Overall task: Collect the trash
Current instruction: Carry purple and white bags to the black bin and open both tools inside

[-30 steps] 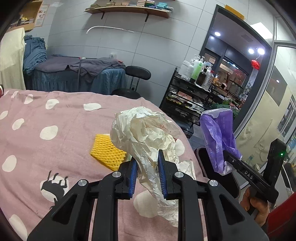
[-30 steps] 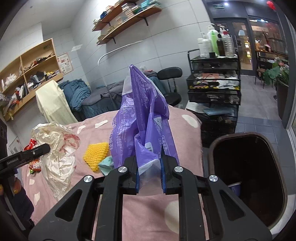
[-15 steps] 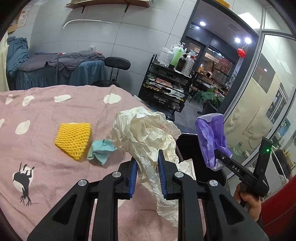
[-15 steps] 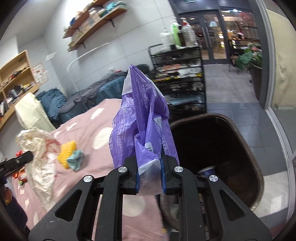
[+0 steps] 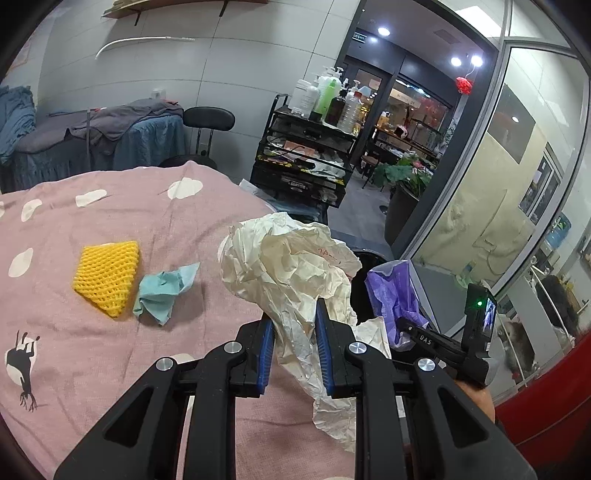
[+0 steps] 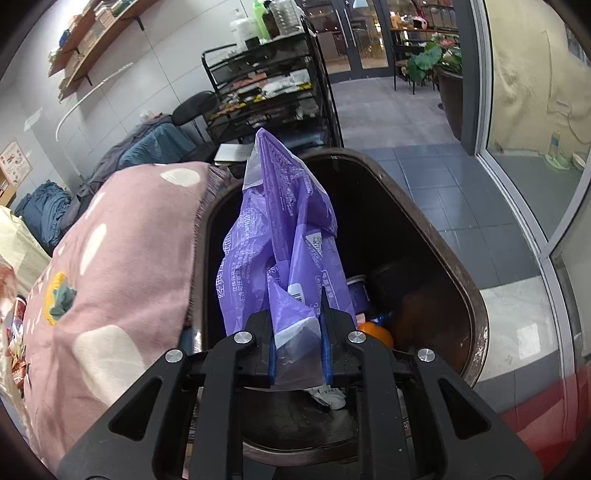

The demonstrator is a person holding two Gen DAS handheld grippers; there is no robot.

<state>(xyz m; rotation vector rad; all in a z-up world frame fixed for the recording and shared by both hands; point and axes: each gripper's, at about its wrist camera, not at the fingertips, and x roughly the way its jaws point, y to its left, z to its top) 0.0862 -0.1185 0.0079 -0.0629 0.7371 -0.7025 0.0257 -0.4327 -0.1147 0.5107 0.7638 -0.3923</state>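
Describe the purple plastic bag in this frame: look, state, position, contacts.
The purple plastic bag is thin, crumpled film printed with white text and a barcode, with a clear strip at its tip. The right gripper pinches its lower end, so it stands up above the jaws, over the open dark bin that already holds trash.

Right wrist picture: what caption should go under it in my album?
Right gripper holds a purple plastic bag over the open brown trash bin.

Room around me: tiled salon
Grey tiled wall [image 5: 229, 74], black wire cart [image 5: 303, 162], round stool [image 5: 208, 120], glass doors [image 6: 354, 33], grey floor tiles [image 6: 417, 166].
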